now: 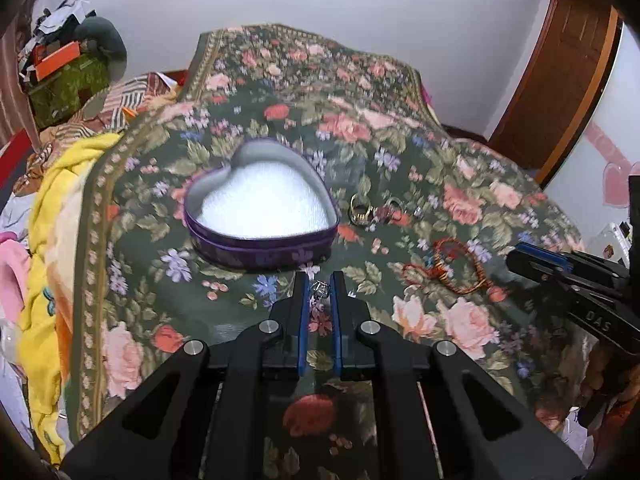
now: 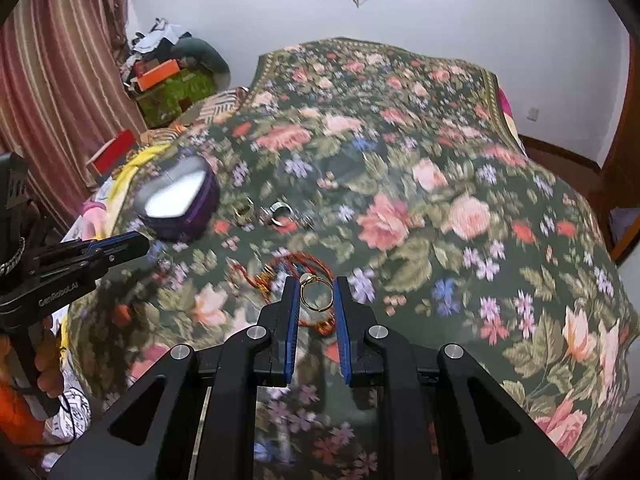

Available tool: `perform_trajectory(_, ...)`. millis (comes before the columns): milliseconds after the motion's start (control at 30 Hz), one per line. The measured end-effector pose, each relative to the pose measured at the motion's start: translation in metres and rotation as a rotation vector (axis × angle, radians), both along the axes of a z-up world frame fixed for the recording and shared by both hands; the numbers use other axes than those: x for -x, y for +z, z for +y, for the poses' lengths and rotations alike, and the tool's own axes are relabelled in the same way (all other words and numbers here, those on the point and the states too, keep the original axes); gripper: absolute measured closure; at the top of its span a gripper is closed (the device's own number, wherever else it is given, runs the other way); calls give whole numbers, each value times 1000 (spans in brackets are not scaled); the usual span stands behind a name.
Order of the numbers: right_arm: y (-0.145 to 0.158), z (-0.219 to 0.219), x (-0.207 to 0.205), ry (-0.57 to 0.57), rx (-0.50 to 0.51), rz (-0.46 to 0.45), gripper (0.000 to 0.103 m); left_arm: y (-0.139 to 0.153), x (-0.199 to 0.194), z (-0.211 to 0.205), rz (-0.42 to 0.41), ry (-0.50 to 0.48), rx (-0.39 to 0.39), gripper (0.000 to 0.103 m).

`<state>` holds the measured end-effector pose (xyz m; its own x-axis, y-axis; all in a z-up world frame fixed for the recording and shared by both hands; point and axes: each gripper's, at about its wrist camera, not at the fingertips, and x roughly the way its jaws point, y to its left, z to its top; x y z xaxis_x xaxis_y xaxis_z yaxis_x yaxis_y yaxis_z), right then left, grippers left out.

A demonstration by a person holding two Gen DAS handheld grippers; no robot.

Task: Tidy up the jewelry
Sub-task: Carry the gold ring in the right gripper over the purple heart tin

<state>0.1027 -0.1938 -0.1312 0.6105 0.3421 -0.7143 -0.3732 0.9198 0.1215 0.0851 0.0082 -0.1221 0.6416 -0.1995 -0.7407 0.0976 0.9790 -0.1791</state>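
Observation:
A purple heart-shaped tin point(image 1: 260, 248) with white padding inside stands open on the floral bedspread point(image 1: 400, 140). My left gripper point(image 1: 320, 289) is shut on a small silver ring point(image 1: 321, 289), just in front of the tin. My right gripper point(image 2: 316, 296) is shut on a gold ring point(image 2: 317, 297) with a pale stone, above a red cord bracelet point(image 2: 280, 268). That bracelet point(image 1: 444, 266) also lies right of my left gripper. Several loose rings point(image 1: 374, 212) lie right of the tin point(image 2: 176, 208). The right gripper shows at the left wrist view's right edge point(image 1: 520, 258).
A yellow blanket point(image 1: 56, 216) and striped cloth hang off the bed's left side. Clutter with an orange box point(image 1: 54, 62) is piled in the far left corner by a curtain point(image 2: 52, 92). A wooden door point(image 1: 560, 80) stands at the right.

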Motion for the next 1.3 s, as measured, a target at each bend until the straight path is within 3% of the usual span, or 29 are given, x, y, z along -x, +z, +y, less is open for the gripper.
perform_trajectory(400, 30, 36, -1, 72, -31, -84, 88, 49, 20, 11, -133, 35, 3, 94)
perform_trajectory(733, 44, 66, -10, 132, -50, -129, 88, 70, 17, 23, -207, 73, -16, 94)
perform_trajectory(1300, 21, 122, -43, 250, -39, -82, 88, 56, -14, 51, -208, 114, 0, 94)
